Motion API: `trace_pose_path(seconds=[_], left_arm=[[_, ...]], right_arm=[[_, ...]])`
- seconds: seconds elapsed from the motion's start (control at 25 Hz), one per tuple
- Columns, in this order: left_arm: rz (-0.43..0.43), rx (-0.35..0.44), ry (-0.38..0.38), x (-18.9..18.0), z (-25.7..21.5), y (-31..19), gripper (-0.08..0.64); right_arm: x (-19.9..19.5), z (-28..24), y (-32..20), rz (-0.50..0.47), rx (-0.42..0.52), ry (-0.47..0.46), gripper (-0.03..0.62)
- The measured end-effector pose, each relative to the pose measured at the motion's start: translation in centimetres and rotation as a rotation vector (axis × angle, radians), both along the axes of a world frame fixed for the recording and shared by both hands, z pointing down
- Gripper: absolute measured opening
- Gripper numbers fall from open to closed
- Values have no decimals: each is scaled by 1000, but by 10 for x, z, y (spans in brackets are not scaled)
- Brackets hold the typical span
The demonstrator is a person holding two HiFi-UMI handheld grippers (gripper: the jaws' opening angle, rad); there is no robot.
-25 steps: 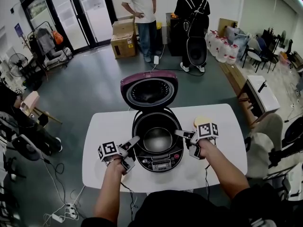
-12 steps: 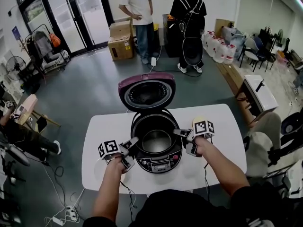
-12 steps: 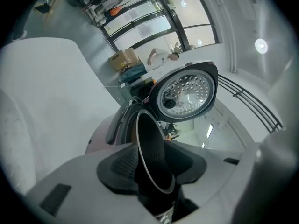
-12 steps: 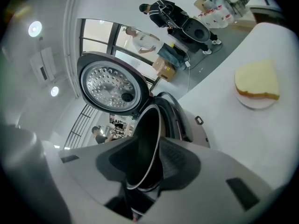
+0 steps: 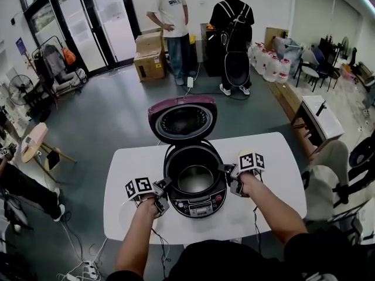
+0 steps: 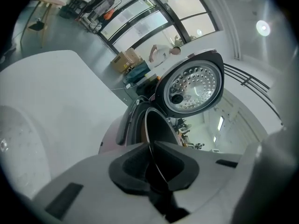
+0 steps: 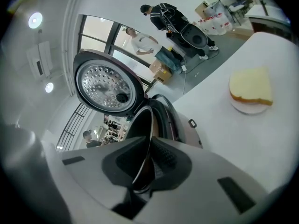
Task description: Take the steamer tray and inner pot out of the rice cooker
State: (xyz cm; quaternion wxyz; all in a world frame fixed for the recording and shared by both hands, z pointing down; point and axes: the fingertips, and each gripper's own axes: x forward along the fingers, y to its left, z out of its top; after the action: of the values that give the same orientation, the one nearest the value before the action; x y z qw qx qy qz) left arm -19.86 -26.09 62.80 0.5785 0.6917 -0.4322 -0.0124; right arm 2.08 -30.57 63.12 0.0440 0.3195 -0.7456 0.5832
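While the inner pot point(image 5: 195, 179) sits in the open rice cooker point(image 5: 199, 206), as seen in the head view, a level, straight-up lift is advised. In the left gripper view the left gripper point(image 6: 152, 146) is clamped on the pot's thin rim (its jaws have just been closing). In the right gripper view the right gripper point(image 7: 147, 146) is clamped likewise, its jaws also just closing. One rice cooker, one inner pot, two grippers and one bread slice point(image 7: 251, 87) are counted.

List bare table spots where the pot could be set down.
Free: the table's far left corner, left of the rice cooker, and its near right part. Crowded: the middle, where the left gripper and right gripper have just closed on the pot's rim; bread on a plate sits right of the cooker.
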Motion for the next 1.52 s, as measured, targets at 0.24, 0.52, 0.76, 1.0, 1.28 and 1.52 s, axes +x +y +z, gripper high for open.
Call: trace_pose_path(seconds=[0.24,0.52,0.76,1.0,1.28,1.52], left_arm=[[-20,50,10,0,-20,4,18],[-28,168,29,-3,-72,0,18],[9,280,-9,16,-120,2,28],[63,394,-38,50,-165,1,29],[153,442,-30,117,-174,-9,29],[279,432,14,195,-162,-9,32]], right_arm=[[1,-26,3,19,69,-34,23],[1,-75,9,31,156,-86,25],[19,-115,17,60,235,-126,26],[53,-158,25,112,346,-131,25],[120,-168,32,231,403,-81,25],[198,-156,58,383,392,-29,25]])
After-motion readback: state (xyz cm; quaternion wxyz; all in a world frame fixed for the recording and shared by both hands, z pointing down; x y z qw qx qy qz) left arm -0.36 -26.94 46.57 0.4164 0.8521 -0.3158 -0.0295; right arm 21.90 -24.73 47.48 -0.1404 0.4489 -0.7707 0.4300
